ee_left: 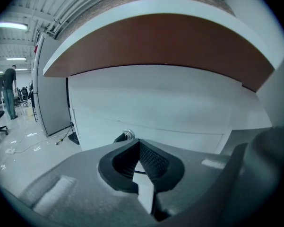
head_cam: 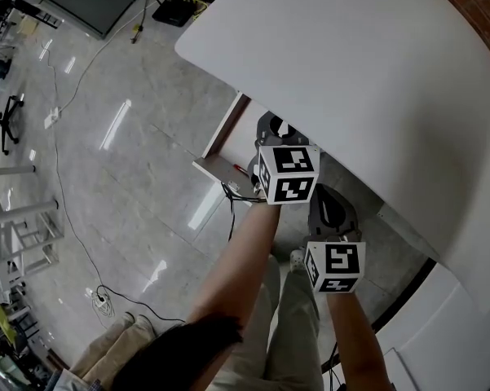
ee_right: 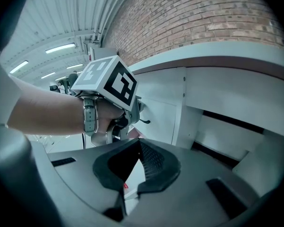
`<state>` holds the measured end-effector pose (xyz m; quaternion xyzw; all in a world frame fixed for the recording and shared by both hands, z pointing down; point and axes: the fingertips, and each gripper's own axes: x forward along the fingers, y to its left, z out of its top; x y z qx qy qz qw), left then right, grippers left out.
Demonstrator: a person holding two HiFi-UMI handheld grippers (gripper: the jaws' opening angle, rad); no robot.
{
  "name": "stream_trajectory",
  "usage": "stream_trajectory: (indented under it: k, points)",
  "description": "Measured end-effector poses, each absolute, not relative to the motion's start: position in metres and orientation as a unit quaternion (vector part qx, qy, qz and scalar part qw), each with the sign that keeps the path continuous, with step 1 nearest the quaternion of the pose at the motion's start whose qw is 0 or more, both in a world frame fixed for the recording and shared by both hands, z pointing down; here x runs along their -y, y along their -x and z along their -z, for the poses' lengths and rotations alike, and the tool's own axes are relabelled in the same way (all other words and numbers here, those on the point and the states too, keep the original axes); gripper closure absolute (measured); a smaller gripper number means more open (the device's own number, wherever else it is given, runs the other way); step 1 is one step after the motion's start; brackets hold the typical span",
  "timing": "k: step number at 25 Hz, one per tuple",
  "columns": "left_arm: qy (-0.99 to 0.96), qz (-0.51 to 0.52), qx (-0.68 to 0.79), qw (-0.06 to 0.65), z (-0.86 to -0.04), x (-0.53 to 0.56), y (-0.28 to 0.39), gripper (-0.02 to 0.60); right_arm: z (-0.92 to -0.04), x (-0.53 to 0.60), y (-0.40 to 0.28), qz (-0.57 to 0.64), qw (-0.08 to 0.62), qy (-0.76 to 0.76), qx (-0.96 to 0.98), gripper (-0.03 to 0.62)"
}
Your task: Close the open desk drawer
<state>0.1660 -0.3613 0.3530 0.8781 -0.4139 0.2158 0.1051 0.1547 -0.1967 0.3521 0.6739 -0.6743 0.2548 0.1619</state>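
**Head view.** The open drawer [head_cam: 222,164] projects from under the white surface [head_cam: 350,72] at frame centre-left. The left gripper [head_cam: 267,133] sits just beside the drawer's right edge. The right gripper [head_cam: 329,206] is lower right, apart from the drawer.
- Hazard: a dark cable [head_cam: 231,206] hangs at the drawer's front corner and could snag or be pinched as the drawer goes in.
- Hazard: a push applied near one corner is likely to skew the drawer on its runners.

**Left gripper view.** The jaws are fully together with nothing between them. The tip is near a white panel [ee_left: 170,103], beside a round lock [ee_left: 127,135]. Contact cannot be determined.
- Hazard: the narrow closed tip may skid on the smooth panel, or catch the lock.

**Right gripper view.** The jaws are likewise together and empty. The left hand [ee_right: 104,119] fills mid-frame left, directly ahead, before a white cabinet [ee_right: 163,115].
- Hazard: advancing the right gripper risks striking that hand. It is best kept back.
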Motion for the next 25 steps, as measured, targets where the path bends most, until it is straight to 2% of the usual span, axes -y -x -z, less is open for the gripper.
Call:
stream_trajectory:
  k: [5, 10, 17, 25]
  points:
    - [-0.882, -0.202, 0.410, 0.117, -0.352, 0.360, -0.166, 0.583, -0.351, 0.196, -0.156, -0.253, 0.165, -0.681, 0.667, 0.582]
    - [-0.874, -0.168, 0.412, 0.194, -0.355, 0.361, -0.165, 0.583, -0.352, 0.195, -0.151, -0.253, 0.166, -0.685, 0.663, 0.582]
    - [-0.900, -0.175, 0.349, 0.194, -0.349, 0.348, -0.157, 0.583, -0.343, 0.190, -0.147, -0.248, 0.164, -0.689, 0.661, 0.583]
    - [-0.910, -0.150, 0.341, 0.180, -0.298, 0.311, -0.120, 0.583, -0.299, 0.170, -0.139, -0.223, 0.171, -0.665, 0.692, 0.583]
